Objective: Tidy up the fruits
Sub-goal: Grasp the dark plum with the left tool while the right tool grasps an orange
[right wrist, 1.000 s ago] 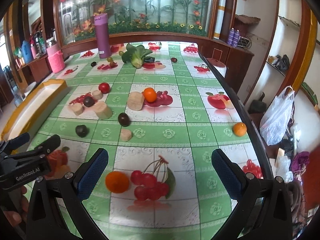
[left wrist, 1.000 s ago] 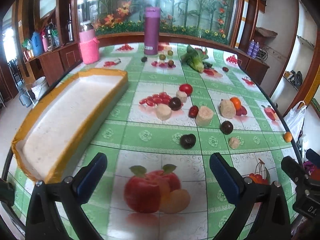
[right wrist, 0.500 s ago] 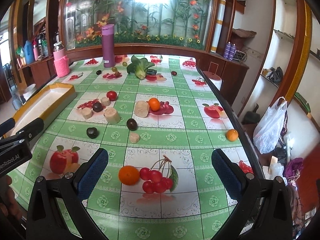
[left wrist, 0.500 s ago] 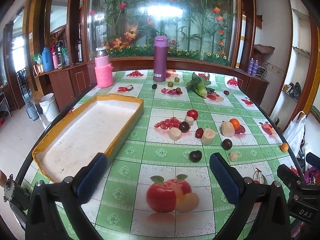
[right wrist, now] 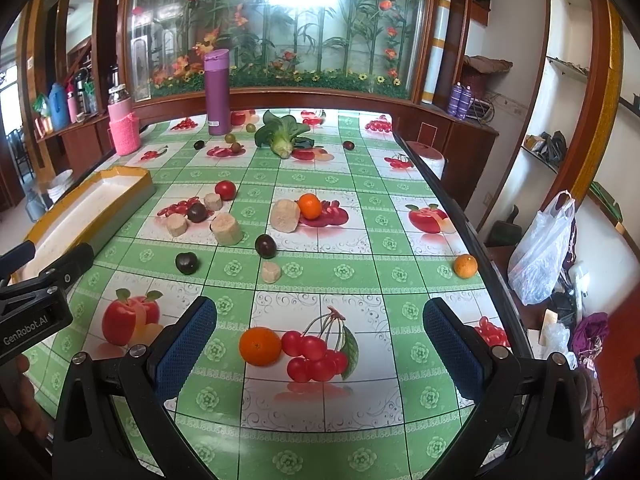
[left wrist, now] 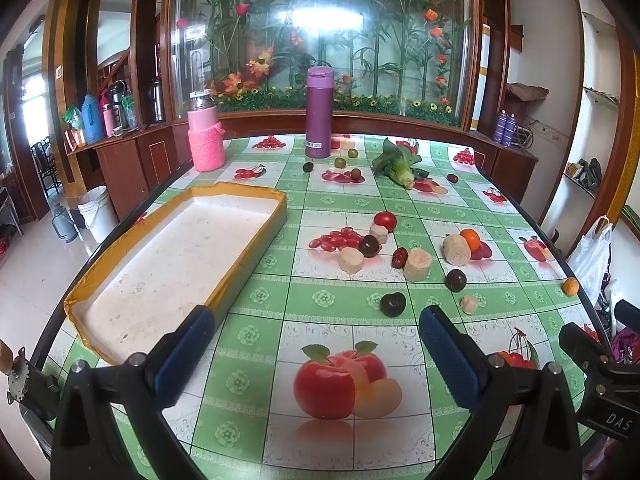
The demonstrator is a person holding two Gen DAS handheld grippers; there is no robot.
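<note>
Round glossy orange (right wrist: 260, 346) lies between the spread, empty right claw (right wrist: 320, 340).

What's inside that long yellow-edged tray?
Nothing: the tray shows only a bare white floor with faint stains. Its nearest corner is hidden behind the left gripper's finger.

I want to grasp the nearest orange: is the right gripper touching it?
Apart. The right wrist view shows the orange on the cloth between the open jaws of the right gripper, cloth visible on both sides.
</note>
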